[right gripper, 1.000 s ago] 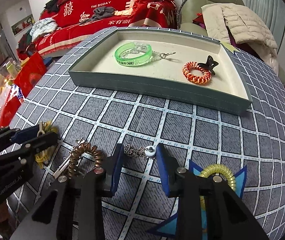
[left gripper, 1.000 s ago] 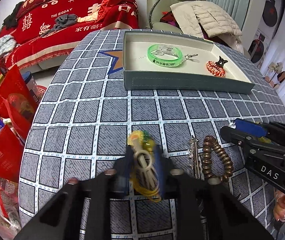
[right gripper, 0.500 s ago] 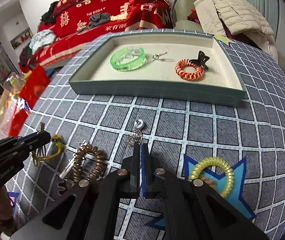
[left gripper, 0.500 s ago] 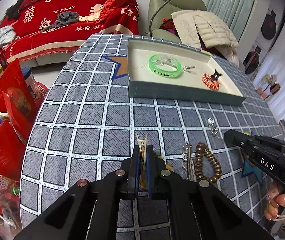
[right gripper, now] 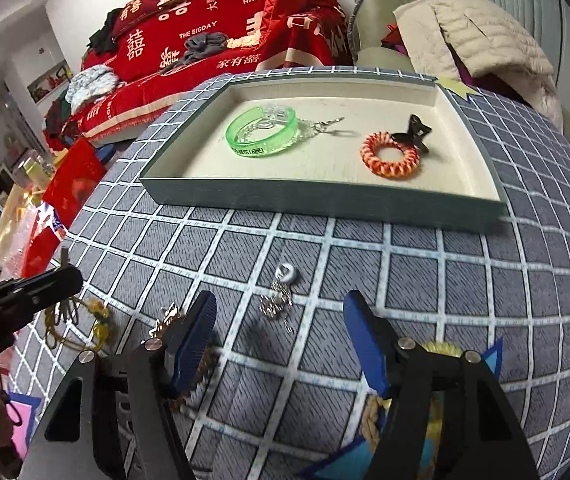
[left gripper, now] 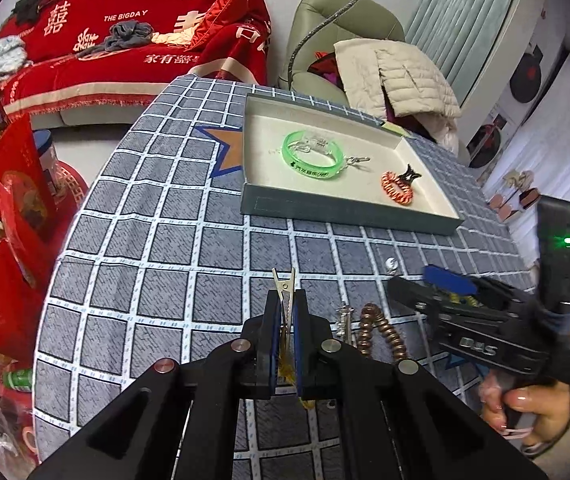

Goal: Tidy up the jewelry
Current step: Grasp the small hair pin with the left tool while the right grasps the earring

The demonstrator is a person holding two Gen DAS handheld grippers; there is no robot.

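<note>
Green bangle [right gripper: 261, 133]; grey-checked tablecloth [right gripper: 425, 264]

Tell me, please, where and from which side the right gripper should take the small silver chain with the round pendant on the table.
Probably at the bunched links of the silver chain, not the flat round pendant, which lies low on the cloth. The open right gripper can come straight down from above, one finger on each side of the heap, which gives the pads some bulk.

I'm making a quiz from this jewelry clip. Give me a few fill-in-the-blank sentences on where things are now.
1. The translucent green bangle lies inside the shallow grey ____.
2. The left gripper is shut on a gold metal ____.
3. The right gripper has its jaws ____ above the silver chain necklace.
4. The coiled hair tie beside the black claw clip is ____.

Missing: tray; clip; open; orange
</note>
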